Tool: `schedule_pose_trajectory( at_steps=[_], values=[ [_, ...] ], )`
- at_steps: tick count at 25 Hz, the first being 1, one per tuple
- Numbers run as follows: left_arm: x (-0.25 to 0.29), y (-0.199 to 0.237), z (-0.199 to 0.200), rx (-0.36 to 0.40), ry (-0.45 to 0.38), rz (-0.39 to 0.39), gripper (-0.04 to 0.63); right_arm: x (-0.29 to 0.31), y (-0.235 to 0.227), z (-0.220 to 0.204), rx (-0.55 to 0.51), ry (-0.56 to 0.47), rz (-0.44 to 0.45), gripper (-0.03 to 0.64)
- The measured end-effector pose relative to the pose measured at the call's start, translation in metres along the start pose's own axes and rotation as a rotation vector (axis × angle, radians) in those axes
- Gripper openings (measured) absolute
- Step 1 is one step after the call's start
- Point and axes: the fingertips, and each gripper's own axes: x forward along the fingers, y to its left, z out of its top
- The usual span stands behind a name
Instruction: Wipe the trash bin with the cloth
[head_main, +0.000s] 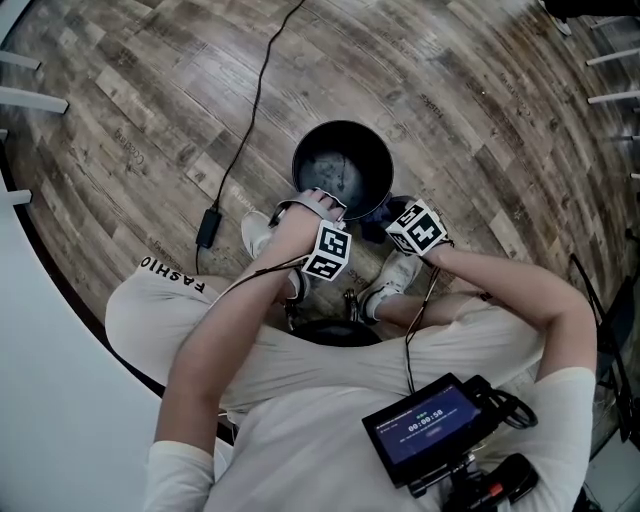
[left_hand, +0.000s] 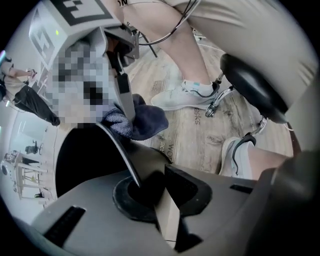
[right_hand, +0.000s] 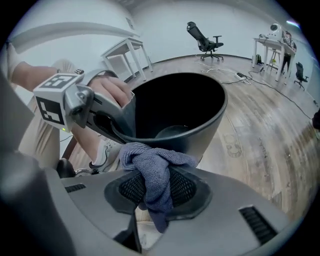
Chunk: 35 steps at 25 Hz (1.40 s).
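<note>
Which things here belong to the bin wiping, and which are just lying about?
In the job: trash bin, cloth, left gripper clamped on the bin's rim, right gripper holding the cloth.
Lying about: floor cable, power adapter, office chair, white table.

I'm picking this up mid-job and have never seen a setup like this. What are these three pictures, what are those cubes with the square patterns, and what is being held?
There is no robot here. A seated person holds a two-jaw gripper in each hand, and the marker cubes are part of those grippers. The head view looks down from the person's head onto a wooden floor, where a black trash bin stands. The other two views come from a camera riding on each gripper and looking along its jaws. The left gripper is clamped on the bin's rim, apparently steadying it. The right gripper pinches a blue cloth, bunched at the bin's outer wall just below the rim. A cable also lies on the floor.
</note>
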Motion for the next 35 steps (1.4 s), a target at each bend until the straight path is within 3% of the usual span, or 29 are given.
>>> schedule_pose_trajectory(
  at_steps=[14,23,30,35],
  values=[
    [0.000,0.001,0.002,-0.029,-0.020,0.006,0.057,0.091,-0.050,-0.051,-0.120,0.070,-0.108,0.109],
    [-0.001,0.004,0.003,-0.035,-0.025,0.007,0.057,0.145,-0.083,-0.082,-0.078,0.072,-0.222,0.109],
    [0.000,0.004,0.004,-0.053,-0.028,0.000,0.057,0.142,-0.080,-0.081,-0.112,0.117,-0.144,0.109],
    [0.000,0.003,0.003,-0.061,-0.029,-0.003,0.057,0.100,-0.074,-0.063,-0.216,0.115,-0.058,0.109]
  ],
)
